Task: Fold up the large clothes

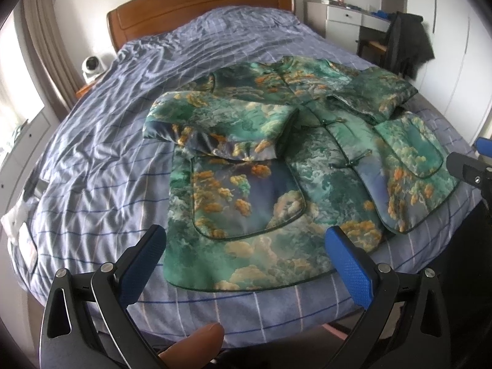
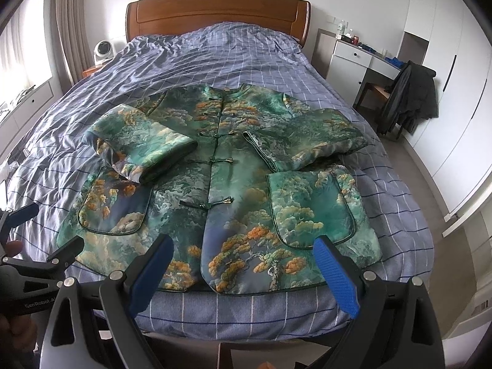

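Grippers first: your left gripper has its blue-padded fingers spread wide, nothing between them, hovering just off the foot edge of the bed and touching nothing. Your right gripper is the same deal, fingers splayed wide apart and holding nothing, parked above the hem of the jacket. From the right wrist view you can see your left gripper poking in at the left edge, also spread.

Only writing I can make out is "GenRobot.AI" in white on the black body of that left gripper; the rest of it is cut off.

That jacket is the green quilted one with orange tree and cloud print, lying face up in the middle of the checked blue duvet, collar toward the wooden headboard, frog buttons fastened down the front. Both sleeves are folded in across the chest, the left sleeve and right sleeve each lying over the top of a patch pocket.

Around it: a small white fan on the nightstand, a white desk on the other side, and a dark coat draped over the chair. Nothing sits between your fingers and the hem.
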